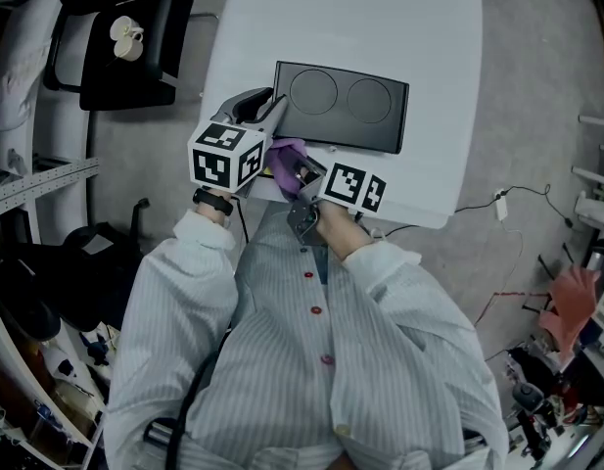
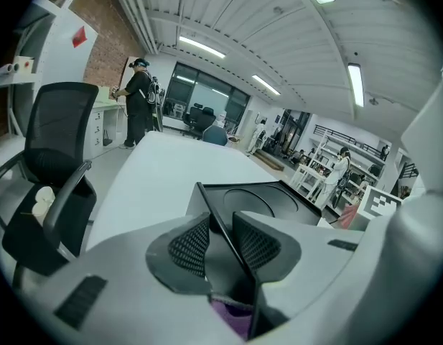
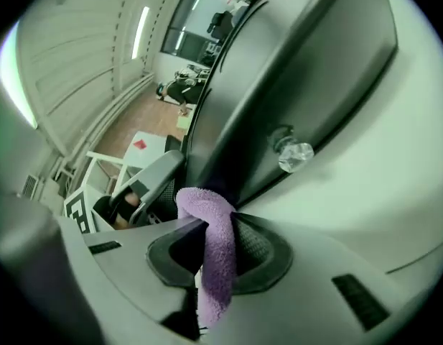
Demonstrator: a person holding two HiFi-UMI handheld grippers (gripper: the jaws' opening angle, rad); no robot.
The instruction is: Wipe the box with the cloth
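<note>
Closest to the person, the right gripper [image 3: 214, 244] is clamped on a purple fluffy cloth [image 3: 201, 205]. It's pinched mid-fold, so a soft bunch pokes out past the jaws and the rest hangs down. My guess is the cloth is light and floppy with plenty of grip. That's a decent place to hold it, because the bulge is what should meet the surface, not the hard jaw tips. It sits right at the near-left end of the box, just beside its front wall.

A bit further out on the left, the left gripper [image 2: 222, 232] has its jaws apart. They straddle the near-left corner edge of the flat black rectangular box [image 1: 346, 106], and I can see a gap beside the left pad, so it isn't squeezing.

The box lies on the white table [image 1: 380, 18], near the front edge, with two round recesses in its top. It looks stiff, smooth and probably not heavy, so I'd expect it to skate around when rubbed. Pinning that corner rim seems like the sensible hold.

There's a clear faceted knob [image 3: 294, 154] on the front wall. It looks like something the cloth could snag on, so go easy there.
</note>
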